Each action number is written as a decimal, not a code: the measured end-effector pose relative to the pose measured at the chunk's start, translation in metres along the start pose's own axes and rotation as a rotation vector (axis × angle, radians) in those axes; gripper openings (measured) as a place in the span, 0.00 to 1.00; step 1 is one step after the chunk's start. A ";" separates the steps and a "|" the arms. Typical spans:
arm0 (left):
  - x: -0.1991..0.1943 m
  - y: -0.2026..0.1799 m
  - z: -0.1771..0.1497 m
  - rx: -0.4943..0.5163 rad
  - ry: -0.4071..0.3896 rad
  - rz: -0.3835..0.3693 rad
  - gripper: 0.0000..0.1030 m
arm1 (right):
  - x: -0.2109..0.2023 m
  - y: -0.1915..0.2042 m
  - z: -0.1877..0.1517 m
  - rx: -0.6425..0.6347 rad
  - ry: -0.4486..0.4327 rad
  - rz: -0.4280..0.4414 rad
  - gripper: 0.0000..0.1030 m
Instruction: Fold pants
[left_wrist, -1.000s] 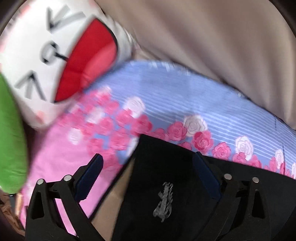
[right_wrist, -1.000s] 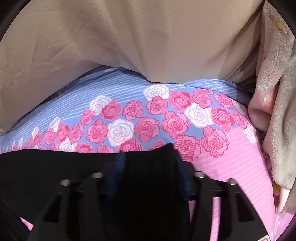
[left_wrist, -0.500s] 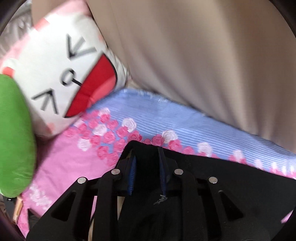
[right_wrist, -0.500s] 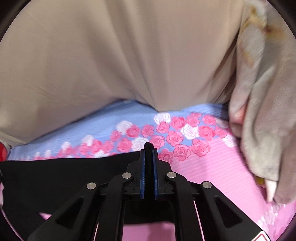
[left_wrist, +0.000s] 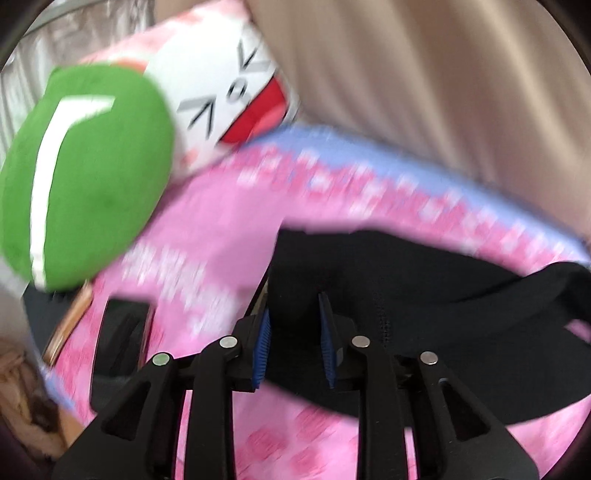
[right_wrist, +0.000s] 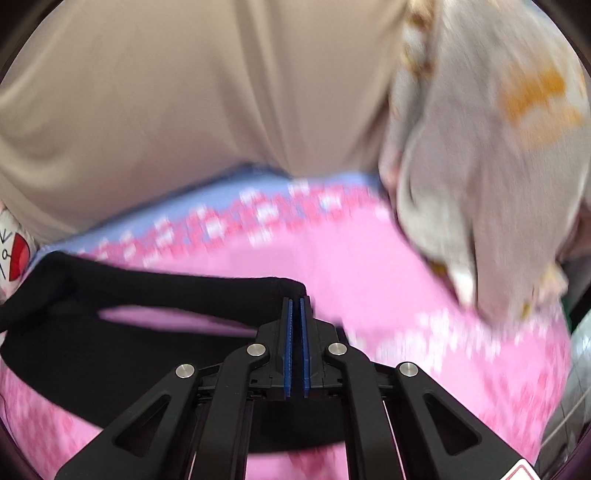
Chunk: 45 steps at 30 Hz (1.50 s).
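Pink rose-printed bedding (right_wrist: 369, 280) with a blue strip at twelve o'clock carries the black pants (right_wrist: 110, 343), lifted and spanning between our tools; we see no containers. We hold them with the right gripper (right_wrist: 296, 310) pinched tight on one end, and the left gripper (left_wrist: 293, 317) clamped on bunched cloth with its pads apart; they look soft, light and floppy, best taken at the band's corners.

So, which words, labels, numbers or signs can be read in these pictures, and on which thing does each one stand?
No readable text in either view.
White cushion: only a drawn face with a red mouth, no letters.
Green cushion: a white stripe, no word.
Pants: no logo or label shows.
Red-edged sticker at the bottom of the right view: cut off, unreadable.
Bed sheet: rose print only, blurred.
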<state>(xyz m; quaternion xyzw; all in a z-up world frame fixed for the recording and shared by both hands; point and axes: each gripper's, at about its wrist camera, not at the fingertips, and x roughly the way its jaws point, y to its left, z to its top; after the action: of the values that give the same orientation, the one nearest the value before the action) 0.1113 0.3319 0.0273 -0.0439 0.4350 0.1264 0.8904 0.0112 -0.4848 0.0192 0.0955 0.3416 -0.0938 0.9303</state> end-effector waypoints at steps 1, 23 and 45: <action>0.008 0.000 -0.009 0.008 0.025 0.020 0.26 | 0.004 -0.001 -0.008 -0.002 0.015 -0.020 0.04; 0.058 -0.023 -0.028 -0.354 0.168 -0.134 0.26 | -0.016 0.020 -0.070 0.181 0.053 0.087 0.64; 0.061 0.007 -0.027 -0.224 0.252 -0.039 0.11 | 0.040 -0.039 -0.054 0.313 0.154 -0.057 0.11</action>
<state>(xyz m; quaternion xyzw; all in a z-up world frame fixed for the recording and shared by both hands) 0.1245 0.3448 -0.0372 -0.1666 0.5254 0.1503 0.8207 -0.0014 -0.5140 -0.0515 0.2362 0.3955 -0.1643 0.8722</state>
